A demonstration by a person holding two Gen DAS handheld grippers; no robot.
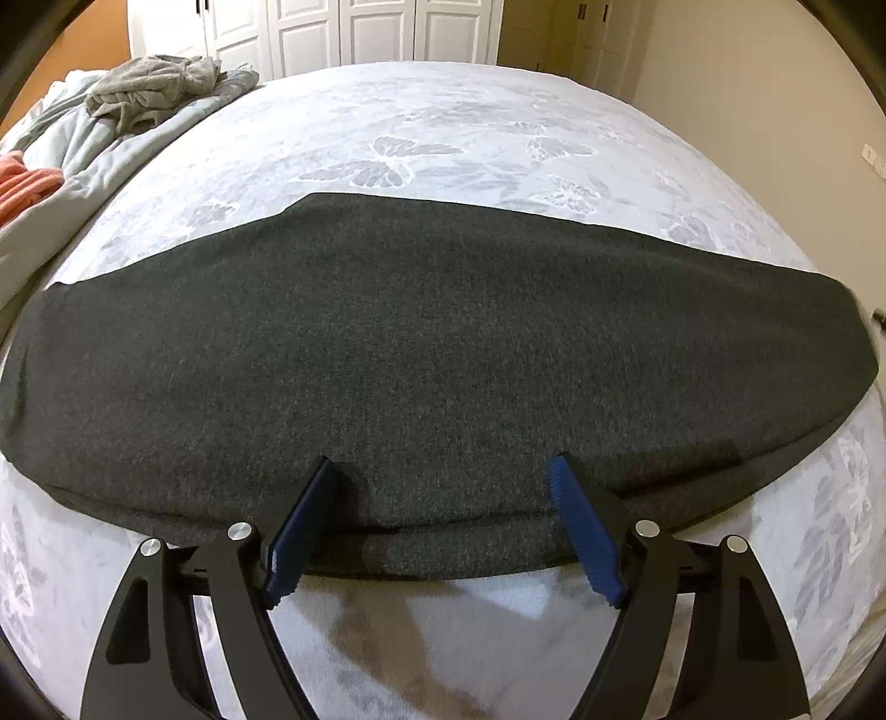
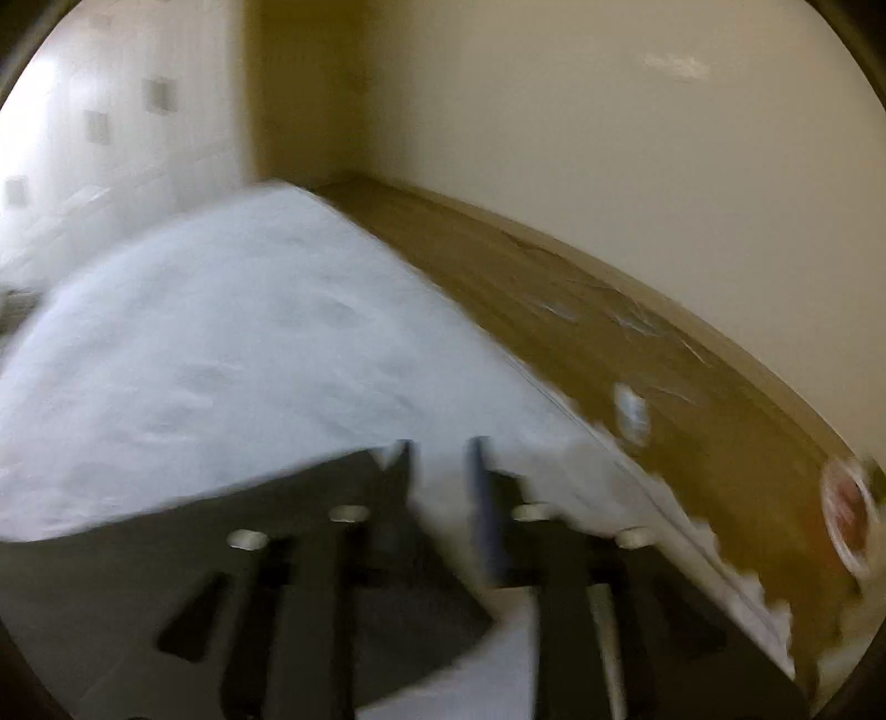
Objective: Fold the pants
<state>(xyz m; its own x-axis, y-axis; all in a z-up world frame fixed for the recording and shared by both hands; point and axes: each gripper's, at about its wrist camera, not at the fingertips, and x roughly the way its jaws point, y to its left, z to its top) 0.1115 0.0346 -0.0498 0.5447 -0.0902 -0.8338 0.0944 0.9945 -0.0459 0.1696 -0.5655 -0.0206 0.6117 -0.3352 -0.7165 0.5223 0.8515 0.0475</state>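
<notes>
Pants (image 1: 432,354) are laid across mid-frame on the bed (image 1: 443,122), lengthwise fold made.
Left claw (image 1: 443,471) is spread wide, empty, over the lower hem; right claw (image 2: 440,448) is narrowed, empty. Both ends should be gripped evenly.

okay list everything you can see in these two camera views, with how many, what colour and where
pants: one, dark charcoal grey, lying flat across the bed, already folded lengthwise
bed: one, white cover with grey butterfly pattern, under the pants
grey garment: one, crumpled, far left corner of the bed
pale blue bedding: one heap, left edge of the bed
orange cloth: one, at the far left edge, partly cut off
wardrobe doors: several, white, beyond the bed
floor: brown, between bed and cream wall
round object: one, white and red, on the floor, too blurred to name
left gripper: black with blue pads, open over the near edge of the pants
right gripper: black, blurred, partly open at the corner of the pants
</notes>
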